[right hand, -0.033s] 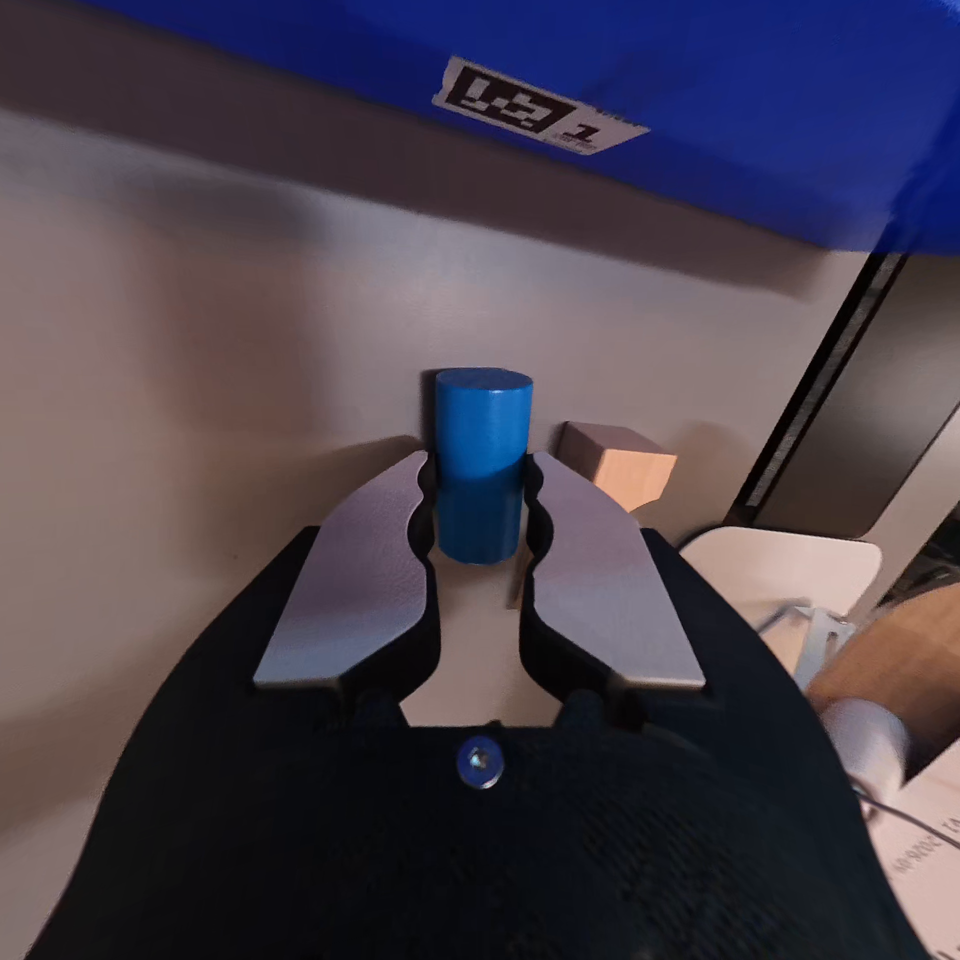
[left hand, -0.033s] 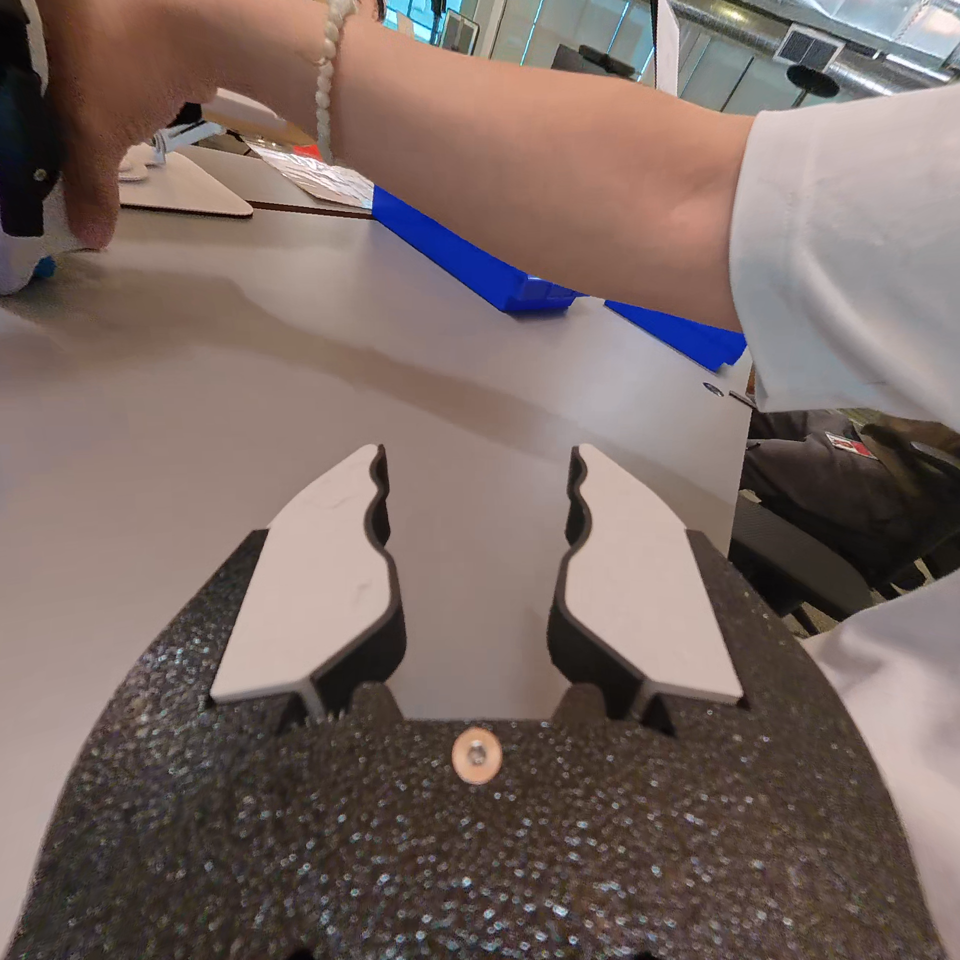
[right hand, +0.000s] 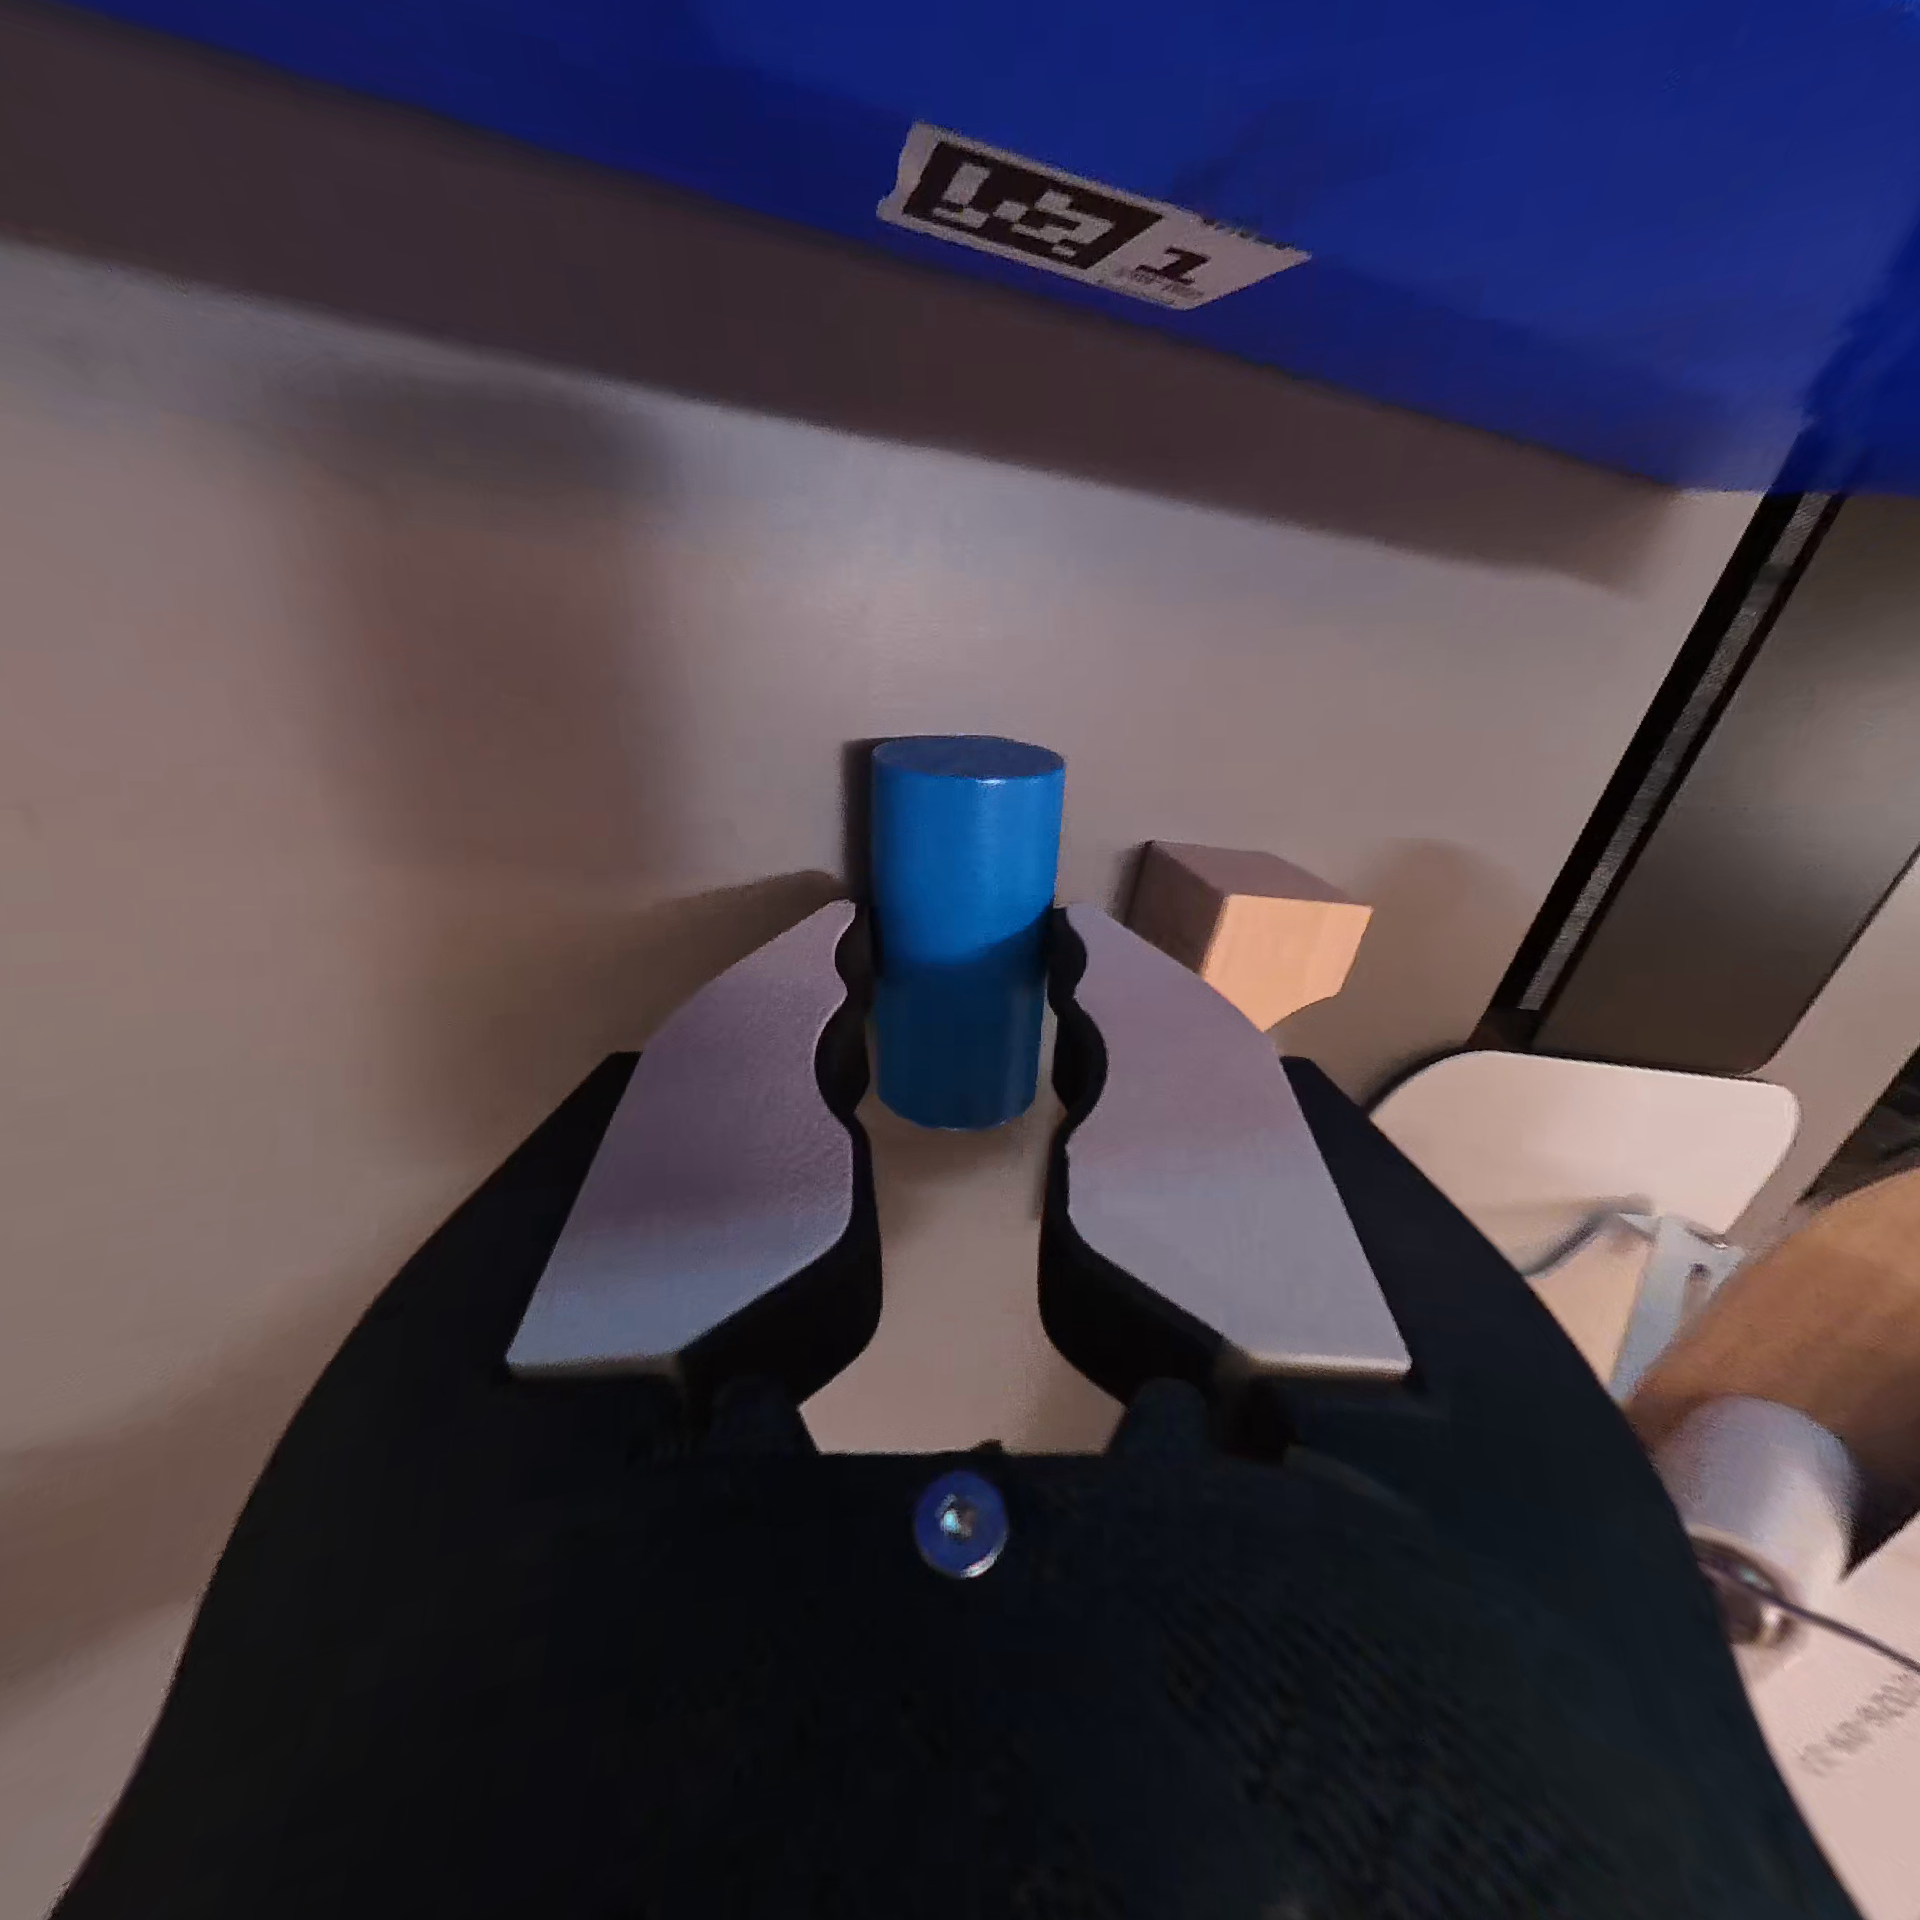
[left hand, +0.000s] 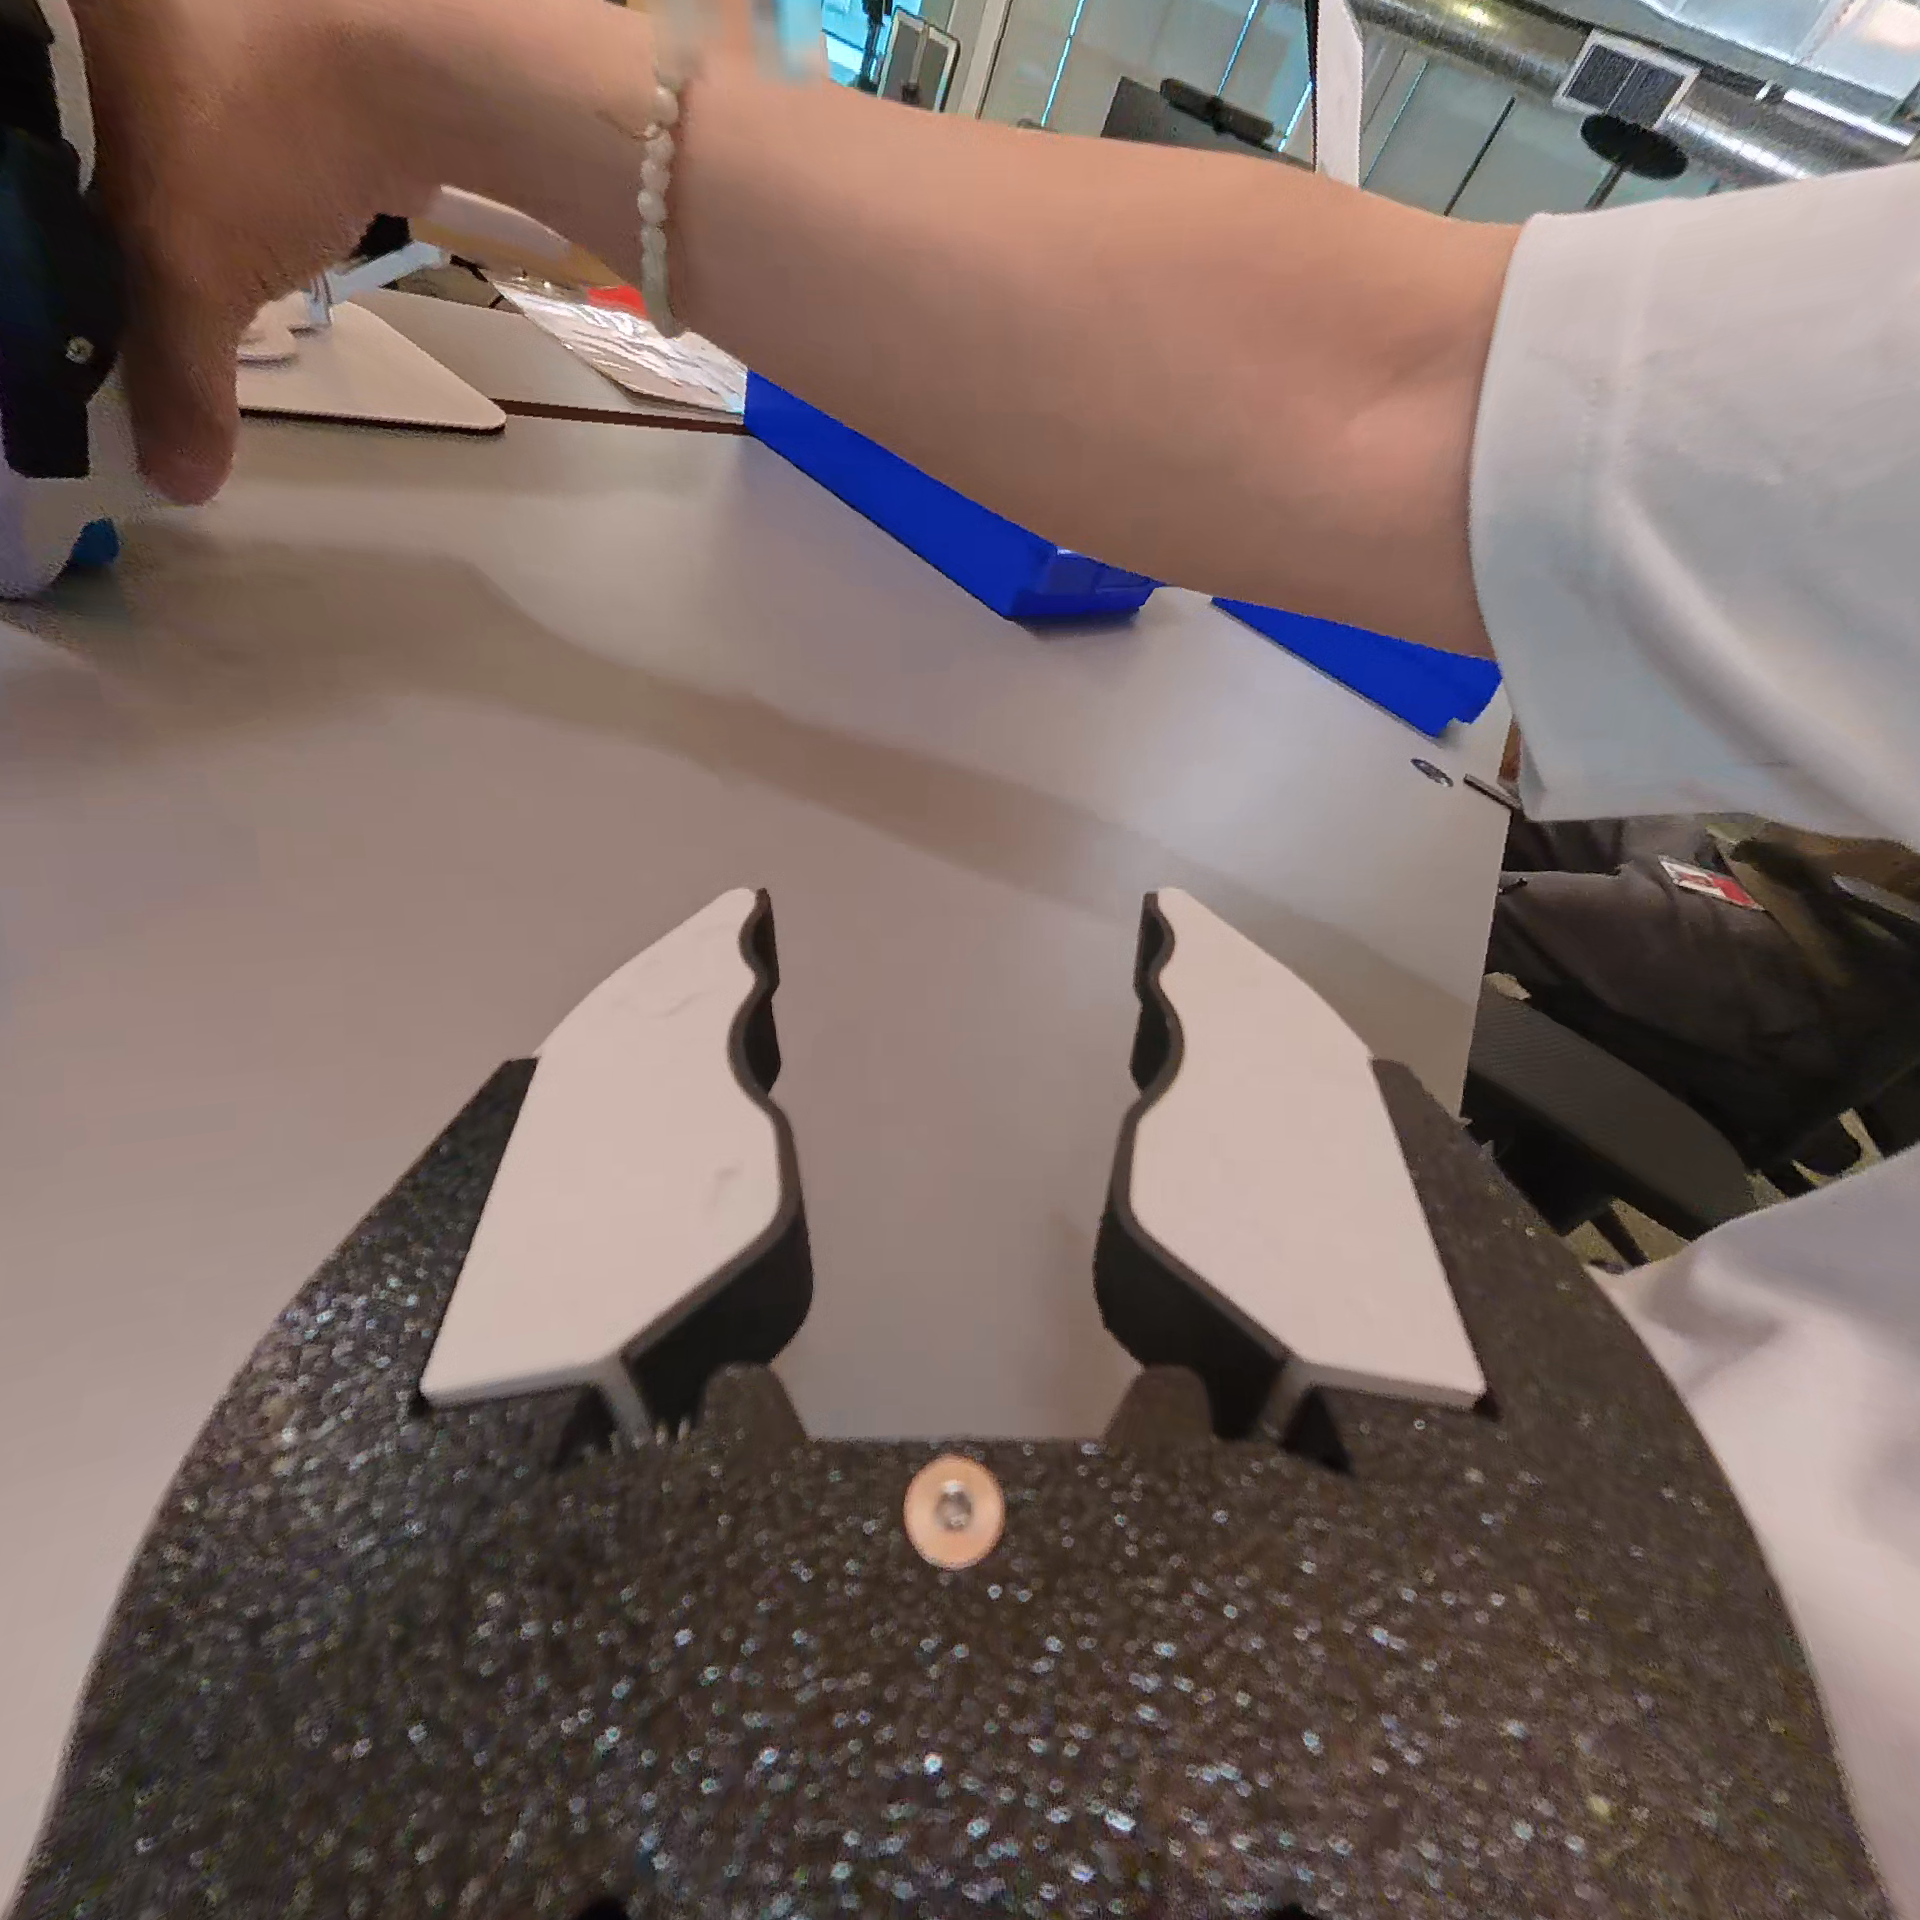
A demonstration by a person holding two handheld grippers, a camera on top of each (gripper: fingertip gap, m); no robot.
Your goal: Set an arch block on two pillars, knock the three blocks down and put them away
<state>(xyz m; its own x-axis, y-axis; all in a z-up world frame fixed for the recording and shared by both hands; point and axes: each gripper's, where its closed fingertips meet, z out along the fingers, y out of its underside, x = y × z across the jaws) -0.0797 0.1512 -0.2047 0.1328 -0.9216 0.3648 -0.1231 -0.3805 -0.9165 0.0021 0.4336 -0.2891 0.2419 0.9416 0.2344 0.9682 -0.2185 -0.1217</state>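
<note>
- The worktop (left hand: 436,852) is a smooth, matt grey slab. In the left wrist view a wide bare stretch of it lies ahead of the tool, and its right edge drops off toward a dark chair (left hand: 1621,1132).
- A flat blue tray (right hand: 1351,135) with a glossy plastic wall runs across the far side of the worktop in the right wrist view. It bears a black-and-white printed sticker (right hand: 1081,223). A strip of bare worktop lies between it and the blocks.
- A person's forearm (left hand: 1039,343) in a white sleeve reaches across above the worktop in the left wrist view, with a bead bracelet (left hand: 657,197) at the wrist.
- The left tool (left hand: 956,925) has a speckled black body and pale flat fingers with wavy inner edges. It is spread wide over bare worktop, gripping nothing.
- The right tool (right hand: 956,935) is of the same shape, and its two fingers pinch a blue cylinder (right hand: 961,914).
- The blue cylinder is smooth and painted. It stands upright, its round top clear above the fingertips.
- A pale wooden block (right hand: 1262,935) with square corners sits just beside the cylinder on its right, apart from it. The right finger partly hides it.
- A white rounded plate (right hand: 1621,1143) lies at the right, near a dark gap in the worktop (right hand: 1683,748).
</note>
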